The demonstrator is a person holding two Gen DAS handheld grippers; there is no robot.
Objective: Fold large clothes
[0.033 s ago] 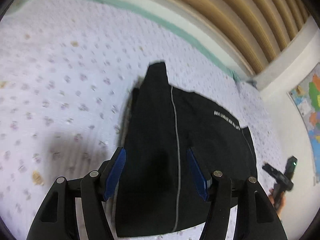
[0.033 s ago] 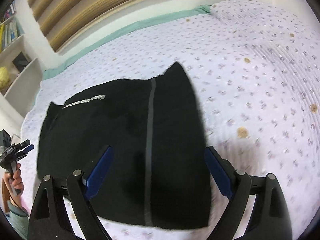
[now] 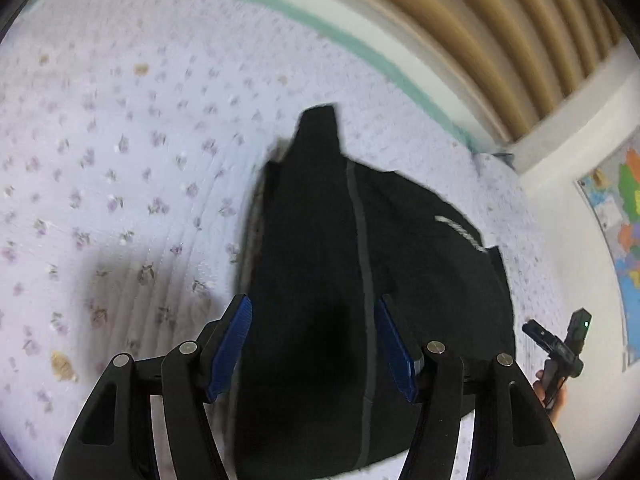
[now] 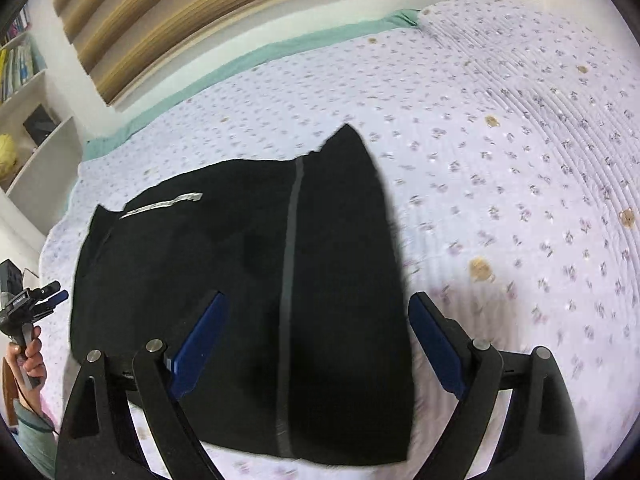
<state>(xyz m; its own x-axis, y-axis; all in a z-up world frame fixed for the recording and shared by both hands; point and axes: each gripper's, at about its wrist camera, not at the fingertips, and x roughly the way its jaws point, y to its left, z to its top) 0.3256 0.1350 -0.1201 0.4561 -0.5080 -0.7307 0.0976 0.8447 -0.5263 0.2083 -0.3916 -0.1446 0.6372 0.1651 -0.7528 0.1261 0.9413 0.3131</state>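
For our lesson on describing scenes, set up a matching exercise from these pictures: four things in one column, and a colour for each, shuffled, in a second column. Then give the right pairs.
Things:
1. garment
2. bedspread
3. gripper pads
4. stripe on the garment

Colours:
A. blue
B. grey
C. black
D. pale lilac with small flowers

Pairs: 1-C, 2-D, 3-A, 4-B

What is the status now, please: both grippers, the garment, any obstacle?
Left gripper open, empty, above cloth. Right gripper open, empty. Black garment lies folded flat on the floral bedspread. Nothing in the way.
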